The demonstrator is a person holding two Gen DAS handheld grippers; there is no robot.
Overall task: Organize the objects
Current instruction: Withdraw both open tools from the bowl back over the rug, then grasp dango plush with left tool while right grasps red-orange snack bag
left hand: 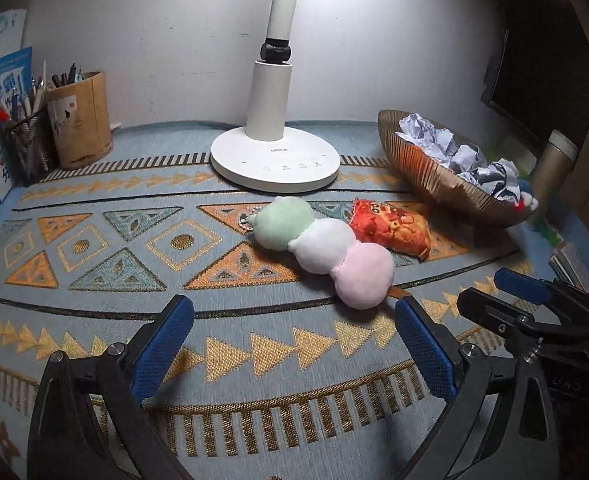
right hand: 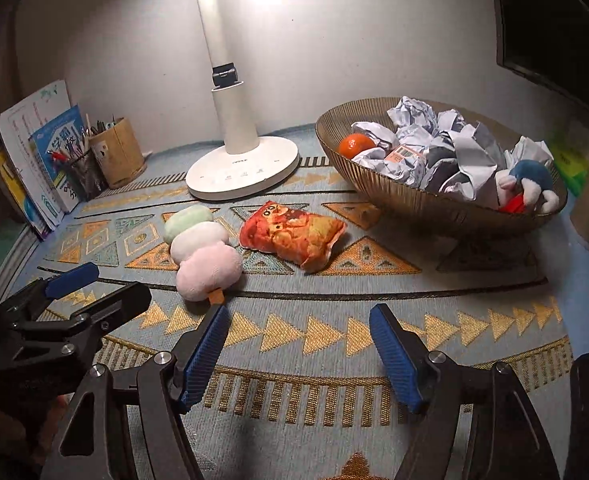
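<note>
A plush of three balls, green, white and pink [left hand: 322, 250] [right hand: 202, 246], lies on the patterned cloth [left hand: 254, 344] with a small brown stick at its pink end. Beside it lies an orange snack-bag plush [left hand: 392, 228] [right hand: 294, 236]. My left gripper [left hand: 294, 320] is open, empty, just short of the pink ball. My right gripper [right hand: 298, 322] is open and empty too, in front of both plushes. Each gripper shows at the edge of the other's view, the right one [left hand: 494, 292] and the left one [right hand: 106, 284]. A ribbed bronze bowl [right hand: 394, 196] [left hand: 426, 172] holds crumpled paper, an orange and a small toy.
A white desk lamp [left hand: 274, 160] [right hand: 242, 168] stands behind the plushes. At the back left are a wooden pen holder [left hand: 80, 120], a mesh pen cup [left hand: 26, 144] and upright books [right hand: 42, 160]. A metal flask [left hand: 554, 164] stands right of the bowl.
</note>
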